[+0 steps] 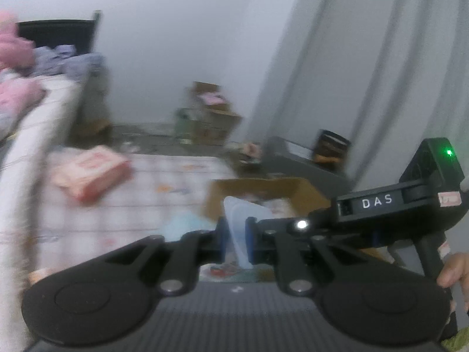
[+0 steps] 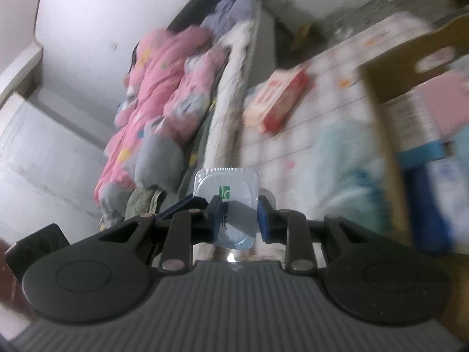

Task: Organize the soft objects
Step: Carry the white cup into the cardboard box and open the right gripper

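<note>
Two tools share one thin, clear plastic pack, so it will handle as a light, floppy thing that bends wherever it is not supported. Starting at the left, a heap of pink padded bedding [image 2: 158, 88] with coloured dots and grey patches lies piled on the bed, quilted and puffy, with bluish cloth behind it. Beside it, on the checked, pale cover [image 1: 152, 182] spread below, sits a red and white carton [image 1: 91, 173], flat-sided and stiff. In the middle, the left tool [image 1: 236, 242] is pressed nearly together on the edge of the plastic pack [image 1: 237, 220], seen edge-on as a pale blue sliver. The right tool [image 2: 239, 220] pinches the same kind of pack [image 2: 227, 187] with its jaws standing a little apart; here it faces the camera, a glossy rounded rectangle with a crimped rim and a small green mark. The film looks slippery and easily creased, so I would judge the firm sealed rim the best place to grip, not the slack middle. To the right stands an open cardboard box [image 1: 293, 187], brown and rigid, with soft pastel items inside; blur hides what they are. The pack hangs above the cover, near that box
</note>
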A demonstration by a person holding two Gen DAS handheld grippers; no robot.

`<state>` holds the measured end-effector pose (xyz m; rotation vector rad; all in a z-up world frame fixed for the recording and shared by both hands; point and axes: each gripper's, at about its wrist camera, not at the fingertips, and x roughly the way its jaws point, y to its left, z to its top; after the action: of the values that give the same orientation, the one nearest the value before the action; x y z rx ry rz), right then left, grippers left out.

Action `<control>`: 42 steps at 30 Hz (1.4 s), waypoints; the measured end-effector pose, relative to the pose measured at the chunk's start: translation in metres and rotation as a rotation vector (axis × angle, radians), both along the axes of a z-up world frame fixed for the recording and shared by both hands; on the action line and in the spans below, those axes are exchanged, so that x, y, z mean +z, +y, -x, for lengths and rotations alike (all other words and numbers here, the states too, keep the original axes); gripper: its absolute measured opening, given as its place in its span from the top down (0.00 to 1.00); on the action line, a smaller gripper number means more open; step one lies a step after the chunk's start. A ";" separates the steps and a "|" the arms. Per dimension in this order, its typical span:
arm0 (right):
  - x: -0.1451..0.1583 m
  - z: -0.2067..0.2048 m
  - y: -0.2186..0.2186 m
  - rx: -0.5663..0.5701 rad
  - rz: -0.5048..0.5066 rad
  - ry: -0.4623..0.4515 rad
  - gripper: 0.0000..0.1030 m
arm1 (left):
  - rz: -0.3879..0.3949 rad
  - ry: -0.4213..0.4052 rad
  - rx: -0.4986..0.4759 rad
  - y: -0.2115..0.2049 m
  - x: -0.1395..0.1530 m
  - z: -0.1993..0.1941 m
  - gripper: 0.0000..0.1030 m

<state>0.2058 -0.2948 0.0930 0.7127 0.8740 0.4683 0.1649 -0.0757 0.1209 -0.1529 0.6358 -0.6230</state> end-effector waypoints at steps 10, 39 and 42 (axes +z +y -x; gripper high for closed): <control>-0.013 0.081 -0.132 -0.205 0.053 0.095 0.74 | -0.052 0.126 -0.259 -0.124 -0.027 0.015 0.87; -0.129 0.030 -0.161 -0.026 0.136 0.450 0.65 | -0.148 0.307 -0.307 -0.118 -0.076 0.020 0.85; -0.117 0.034 -0.167 -0.043 0.151 0.409 0.59 | -0.143 0.274 -0.280 -0.102 -0.070 0.021 0.83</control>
<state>0.1721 -0.4623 -0.0243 0.6972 1.2604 0.2157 0.1437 -0.1781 0.0512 -0.0144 0.9742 -0.8314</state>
